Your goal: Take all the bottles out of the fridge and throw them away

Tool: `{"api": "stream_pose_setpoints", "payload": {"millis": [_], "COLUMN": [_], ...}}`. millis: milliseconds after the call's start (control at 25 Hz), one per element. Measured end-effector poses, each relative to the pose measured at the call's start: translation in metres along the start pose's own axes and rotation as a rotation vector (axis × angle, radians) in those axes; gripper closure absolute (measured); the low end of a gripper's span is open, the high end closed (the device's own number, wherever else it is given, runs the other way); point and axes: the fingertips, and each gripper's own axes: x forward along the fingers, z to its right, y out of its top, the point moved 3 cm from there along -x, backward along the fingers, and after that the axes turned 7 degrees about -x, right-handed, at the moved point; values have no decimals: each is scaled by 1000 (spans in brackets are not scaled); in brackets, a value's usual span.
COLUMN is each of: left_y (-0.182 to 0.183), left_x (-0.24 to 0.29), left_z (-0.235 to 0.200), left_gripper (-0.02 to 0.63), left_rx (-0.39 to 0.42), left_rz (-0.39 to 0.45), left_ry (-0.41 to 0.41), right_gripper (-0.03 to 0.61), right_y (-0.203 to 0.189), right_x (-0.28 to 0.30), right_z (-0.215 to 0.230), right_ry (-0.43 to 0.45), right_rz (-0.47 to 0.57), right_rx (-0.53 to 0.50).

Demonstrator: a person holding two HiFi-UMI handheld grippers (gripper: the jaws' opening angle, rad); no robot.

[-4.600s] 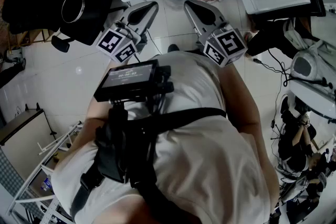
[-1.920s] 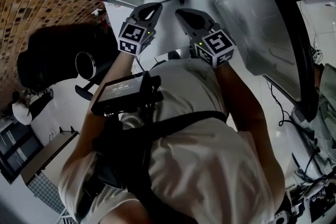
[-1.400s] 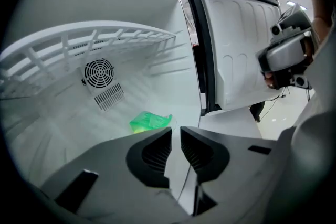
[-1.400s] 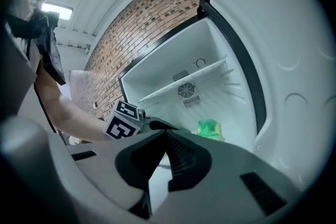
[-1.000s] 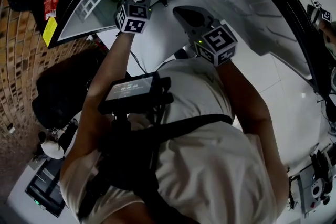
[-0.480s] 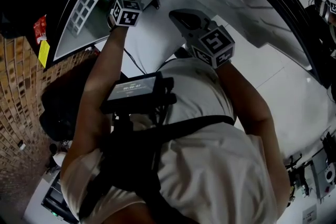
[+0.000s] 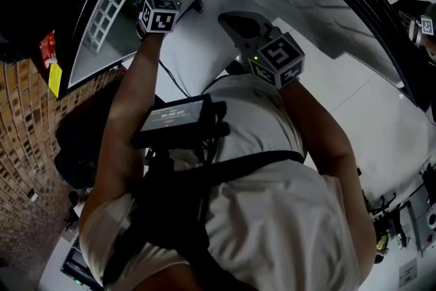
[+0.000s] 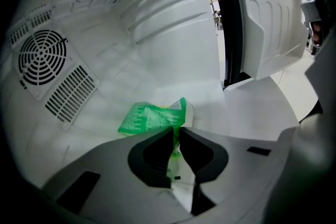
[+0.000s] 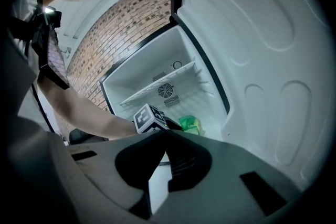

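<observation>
The white moulded-plastic fridge liner (image 8: 157, 34) is smooth, with ribs on its back wall and a round fan grille (image 8: 42, 57) up and left of the left tongs (image 8: 176, 131). A red-brick wall (image 9: 131, 13) flanks the cabinet. Just ahead of those tongs, a crumpled green plastic bottle (image 8: 152, 118) lies on the liner's floor. Its length runs crosswise toward their left; I cannot tell which end is the neck. The tongs are closing, pinching its near edge. The right tongs (image 9: 165, 134) hang outside the fridge, tips together, holding nothing.
</observation>
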Motion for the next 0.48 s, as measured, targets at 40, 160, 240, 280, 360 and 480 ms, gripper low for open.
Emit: {"api": "stream_pose_setpoints", "payload": {"millis": [40,160,240,280,360,480], "left_y": [2,8,7,7,9,16], "left_x": [-2,-11,-17,-21,-29,-42], "left_z": [0,3,3,3,2,3], "left_gripper": [566,571,574,574,577,578], "left_rx": [-2,-21,-29,-30,-36,-47], "left_rz": [7,36,52,63,85,120], "left_ry": [3,3,6,11,21,26], "right_gripper": [572,572,572,572,572,572], "right_y": [-1,-2,-2,-2,-1,1], "right_x": [-1,-2,-1,1,4,5], "right_z": [1,5,5,4,1,-3], "right_ry": [-4,-7,-1,2,14,28], "right_rz": [3,0,-1,3,8,12], "right_rx": [7,8,1,3,2,3]}}
